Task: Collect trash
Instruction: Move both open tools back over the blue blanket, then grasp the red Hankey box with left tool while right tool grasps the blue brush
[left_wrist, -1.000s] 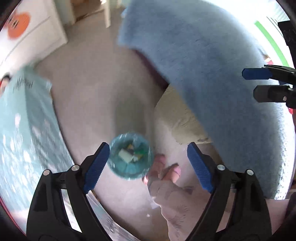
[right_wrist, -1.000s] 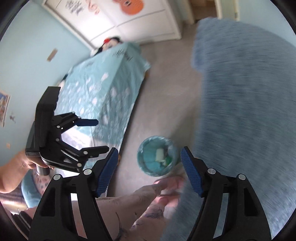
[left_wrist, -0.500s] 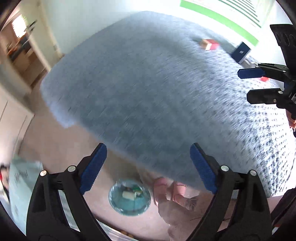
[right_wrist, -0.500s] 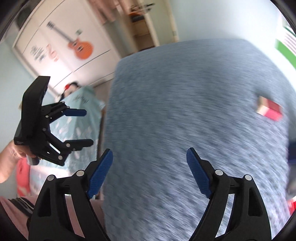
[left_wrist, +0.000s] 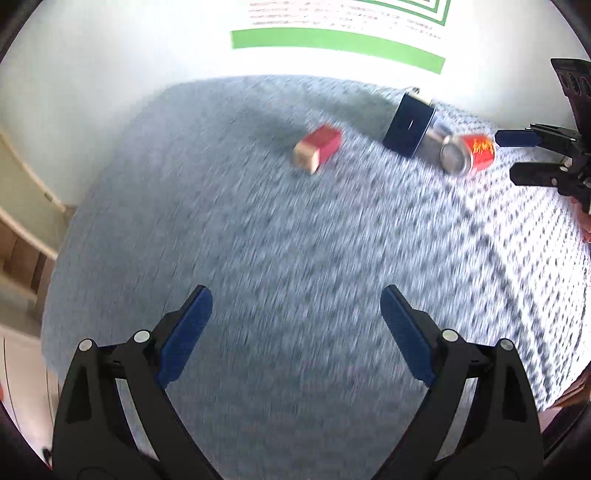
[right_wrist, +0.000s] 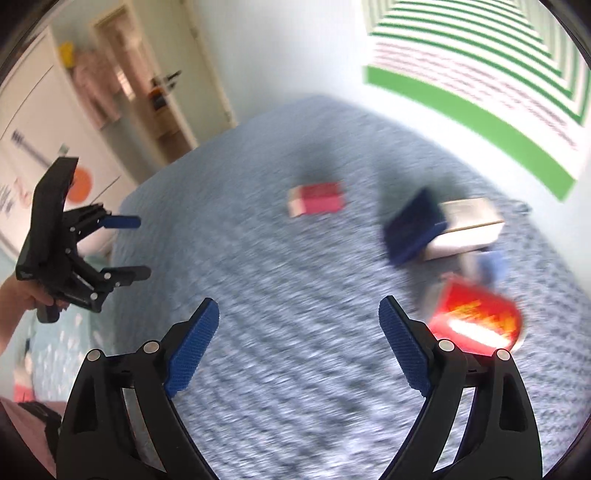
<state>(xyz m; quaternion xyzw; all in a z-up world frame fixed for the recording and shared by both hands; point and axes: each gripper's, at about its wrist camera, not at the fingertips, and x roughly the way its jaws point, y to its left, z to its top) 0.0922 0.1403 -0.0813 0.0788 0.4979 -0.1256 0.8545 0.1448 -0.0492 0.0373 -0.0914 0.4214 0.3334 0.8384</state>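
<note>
Lying on the blue-grey bed cover (left_wrist: 295, 240) are three pieces of trash: a red carton (left_wrist: 317, 148), a dark blue box (left_wrist: 409, 129) and a red can (left_wrist: 468, 155) on its side, open end toward the left camera. No contents can be made out in any of them. The left gripper (left_wrist: 295, 334) is seen with jaws spread wide and empty; the carton lies well ahead of it. The right gripper (right_wrist: 297, 345), whose jaws have just been opening, is likewise wide and empty, with the can just beside its right finger.
</note>
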